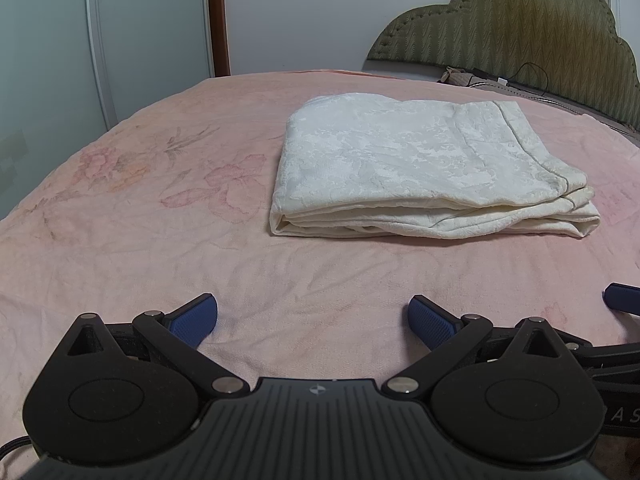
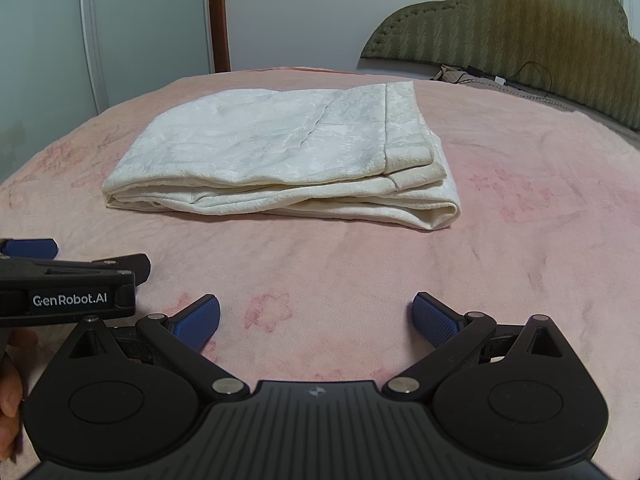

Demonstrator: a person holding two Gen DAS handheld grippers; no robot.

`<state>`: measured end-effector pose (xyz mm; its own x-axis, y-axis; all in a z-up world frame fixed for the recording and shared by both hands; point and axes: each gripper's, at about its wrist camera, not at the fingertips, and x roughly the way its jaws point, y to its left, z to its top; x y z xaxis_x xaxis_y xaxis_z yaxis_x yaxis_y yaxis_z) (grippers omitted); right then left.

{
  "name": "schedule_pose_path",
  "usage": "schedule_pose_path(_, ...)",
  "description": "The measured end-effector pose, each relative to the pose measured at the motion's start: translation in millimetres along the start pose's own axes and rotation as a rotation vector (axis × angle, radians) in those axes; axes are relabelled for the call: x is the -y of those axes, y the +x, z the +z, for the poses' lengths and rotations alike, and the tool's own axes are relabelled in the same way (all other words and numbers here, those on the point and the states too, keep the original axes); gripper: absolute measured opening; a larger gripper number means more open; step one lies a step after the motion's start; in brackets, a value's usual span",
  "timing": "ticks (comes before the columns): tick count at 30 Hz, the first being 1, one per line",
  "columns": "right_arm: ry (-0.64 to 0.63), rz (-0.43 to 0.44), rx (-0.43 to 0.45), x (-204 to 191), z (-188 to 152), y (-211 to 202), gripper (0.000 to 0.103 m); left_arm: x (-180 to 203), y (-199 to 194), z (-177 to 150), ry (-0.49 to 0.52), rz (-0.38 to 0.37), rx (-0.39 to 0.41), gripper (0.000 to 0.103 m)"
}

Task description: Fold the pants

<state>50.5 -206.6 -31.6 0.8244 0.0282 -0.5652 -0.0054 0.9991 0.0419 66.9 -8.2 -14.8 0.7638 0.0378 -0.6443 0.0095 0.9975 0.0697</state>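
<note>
- Cream-white pants (image 1: 424,168) lie folded into a flat, layered rectangle on the pink bedspread (image 1: 160,248), resting alone with nothing gripping them.
- From your left wrist camera, the pants sit at about 1 o'clock, well apart from your left gripper (image 1: 313,320); the stacked fold edges face you and the hemmed band runs along the right end.
- From your right wrist camera, the same pants (image 2: 280,152) sit at about 11 o'clock, well apart from your right gripper (image 2: 316,318), with a rounded fold at their right end.
- Your left gripper's jaws stand spread wide, holding nothing; its blue pads (image 1: 196,320) hover low over bare bedspread.
- Your right gripper's jaws are likewise spread wide and empty, with blue pads (image 2: 434,318) over a faded flower print on the cloth.
- Your two tools sit side by side: the left one's black body shows at 9 o'clock in the right camera, and a blue tip of the right one shows at 3 o'clock in the left camera.
- Part of your hand (image 2: 10,396) shows at the left edge of the right camera.
- An olive padded headboard (image 1: 520,28) stands at 2 o'clock beyond the bed, with a dark cable (image 1: 532,76) lying along its base.
- A pale wardrobe door (image 1: 152,32) and a brown wooden post (image 1: 218,16) stand at 11 o'clock.
</note>
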Motion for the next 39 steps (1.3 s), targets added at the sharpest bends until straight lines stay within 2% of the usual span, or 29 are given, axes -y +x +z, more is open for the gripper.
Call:
schedule_pose_path(10, 0.034, -0.010, 0.010, 8.8, 2.5, 0.3, 0.103, 0.2, 0.2, -0.3, -0.001, 0.002, 0.001, 0.103)
schedule_pose_path(39, 0.005, -0.028, 0.002, 3.0, 1.3, 0.9, 0.103, 2.7, -0.6, -0.5, 0.022, 0.022, 0.010, 0.103)
